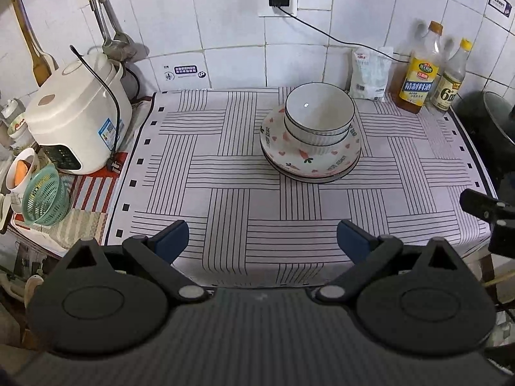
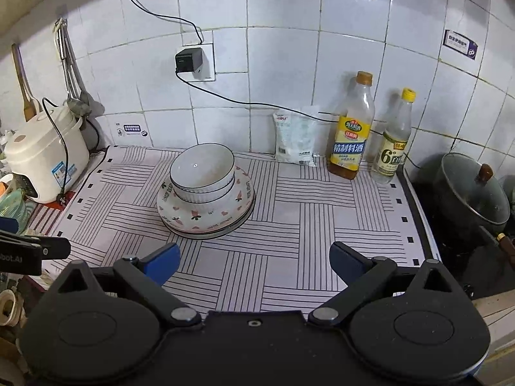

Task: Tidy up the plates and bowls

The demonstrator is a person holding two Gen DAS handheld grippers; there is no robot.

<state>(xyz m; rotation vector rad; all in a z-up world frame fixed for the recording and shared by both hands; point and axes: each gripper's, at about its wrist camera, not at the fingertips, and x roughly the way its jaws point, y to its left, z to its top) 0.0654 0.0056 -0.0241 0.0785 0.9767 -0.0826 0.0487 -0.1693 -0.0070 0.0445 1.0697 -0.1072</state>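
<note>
both grippers sit low at the near edge of the table, fingers spread wide and holding nothing. the left gripper hangs over the striped cloth with only bare cloth between its blue pads, and the right gripper does the same in its own view. each one shows at the edge of the other's view as a dark block, so they are side by side and apart.

the dishes are already piled together: two white ribbed bowls nested one in the other, sitting on a plate with hearts and strawberries, with at least one more plate under that. the stack stands toward the back of the cloth, well clear of both grippers. a white packet and two bottles stand against the wall just behind and to the right of it, a rice cooker is off to the left, and a lidded pot is past the cloth's right edge.

the task looks about done, or the pile is ready to be moved whole. the risk lies in any further touch. a pad catching the top bowl's rim could tip it out of the lower one. pushing the plates could ruck the cloth and slide the whole pile. a reach past the stack on the right might knock the taller bottle, which looks easy to topple.
</note>
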